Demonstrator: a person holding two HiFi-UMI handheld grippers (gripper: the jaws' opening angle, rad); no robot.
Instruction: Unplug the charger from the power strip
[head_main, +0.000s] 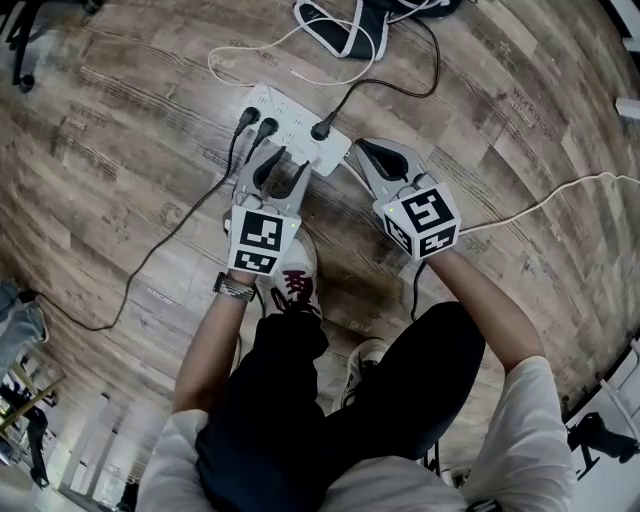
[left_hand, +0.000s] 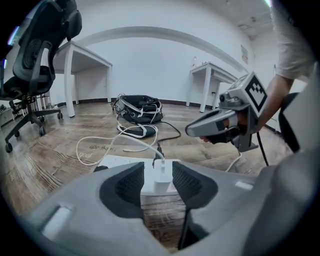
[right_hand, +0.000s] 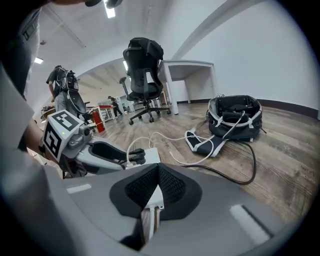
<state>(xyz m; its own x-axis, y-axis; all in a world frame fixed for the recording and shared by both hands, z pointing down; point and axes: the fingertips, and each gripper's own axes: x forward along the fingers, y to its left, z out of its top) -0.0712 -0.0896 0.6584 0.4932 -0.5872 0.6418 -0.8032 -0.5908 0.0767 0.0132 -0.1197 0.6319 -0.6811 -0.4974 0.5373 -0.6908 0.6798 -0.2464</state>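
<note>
A white power strip (head_main: 287, 107) lies on the wood floor with three black plugs (head_main: 266, 128) in it. A white charger cube (left_hand: 161, 181) with a white cable stands plugged in at the strip's near end, seen through the gap of my left gripper (left_hand: 158, 170). That gripper (head_main: 282, 168) is open, its pads apart on either side of the charger without touching it. My right gripper (head_main: 363, 149) hovers just right of the strip's end. Its pads (right_hand: 170, 185) meet at the tips with nothing between them.
A black bag (head_main: 372, 18) with straps lies beyond the strip, and loose white and black cables (head_main: 345, 95) run across the floor. An office chair (right_hand: 145, 75) and white desks (left_hand: 87, 60) stand further off. The person's shoe (head_main: 296, 282) is just behind the left gripper.
</note>
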